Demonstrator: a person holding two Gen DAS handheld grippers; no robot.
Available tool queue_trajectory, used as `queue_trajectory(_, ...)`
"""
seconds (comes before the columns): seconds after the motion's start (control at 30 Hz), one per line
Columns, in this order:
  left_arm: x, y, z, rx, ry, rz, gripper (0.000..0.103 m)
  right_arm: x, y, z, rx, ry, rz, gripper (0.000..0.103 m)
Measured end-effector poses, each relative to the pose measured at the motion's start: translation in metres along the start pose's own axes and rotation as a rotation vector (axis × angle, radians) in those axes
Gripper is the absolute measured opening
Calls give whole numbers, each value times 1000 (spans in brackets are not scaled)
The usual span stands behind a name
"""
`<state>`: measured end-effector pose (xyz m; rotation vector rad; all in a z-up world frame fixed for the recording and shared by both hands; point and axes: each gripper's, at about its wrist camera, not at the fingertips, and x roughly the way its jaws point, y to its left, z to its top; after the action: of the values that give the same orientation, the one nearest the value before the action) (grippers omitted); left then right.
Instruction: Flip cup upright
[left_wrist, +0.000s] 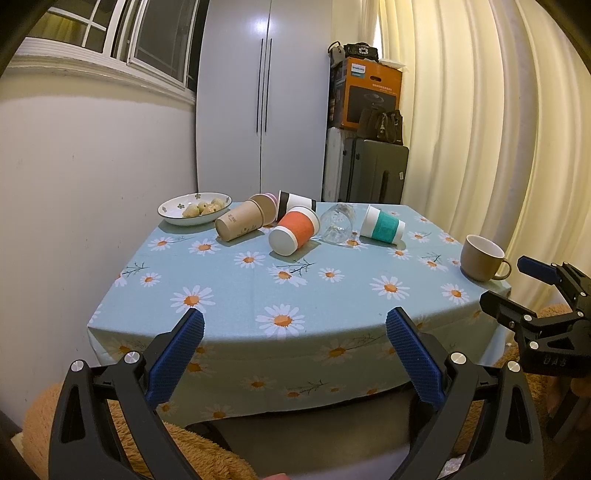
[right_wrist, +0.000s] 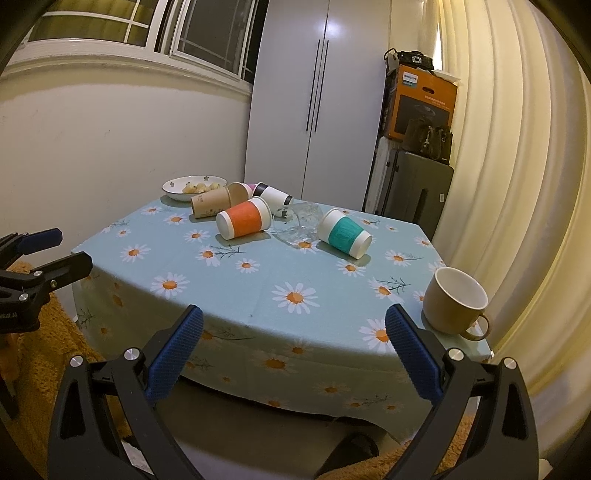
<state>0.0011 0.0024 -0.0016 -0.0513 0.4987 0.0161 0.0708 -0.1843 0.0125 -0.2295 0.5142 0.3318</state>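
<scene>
Several cups lie on their sides at the far part of the daisy tablecloth table (left_wrist: 332, 295): a brown paper cup (left_wrist: 242, 220), an orange cup (left_wrist: 294, 231), a black-and-white cup (left_wrist: 295, 202), a clear glass (left_wrist: 338, 222) and a teal cup (left_wrist: 382, 225). A tan mug (left_wrist: 482, 257) stands upright at the right edge. My left gripper (left_wrist: 295, 328) is open and empty, short of the table's near edge. My right gripper (right_wrist: 293, 325) is open and empty, also before the near edge, with the mug (right_wrist: 454, 301) close at its right. The orange cup (right_wrist: 243, 218) and teal cup (right_wrist: 345, 232) show there too.
A white bowl of food (left_wrist: 194, 208) sits at the table's far left. A wall is on the left, a grey wardrobe (left_wrist: 264, 92) behind, a suitcase and boxes (left_wrist: 369, 110) at the back right, curtains on the right. A fuzzy orange rug (left_wrist: 92, 424) lies below.
</scene>
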Motion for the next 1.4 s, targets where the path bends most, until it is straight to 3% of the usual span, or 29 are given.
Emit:
queue_trajectory(0.73,1,6,3,-18,24,-13,96,-2,-2,4,25,0,29,98)
queue_trajectory(0.97,13,9,7,-46,92,-56,96,12,-13,13,94,57,79,98)
queue_trajectory(1.17,33,18,20,-65,158,-97,96,20,-21,29,128,53,123,98)
queue_trajectory(1.4,80,30,64,-21,251,-150,96,65,-48,61,245,117,213,98)
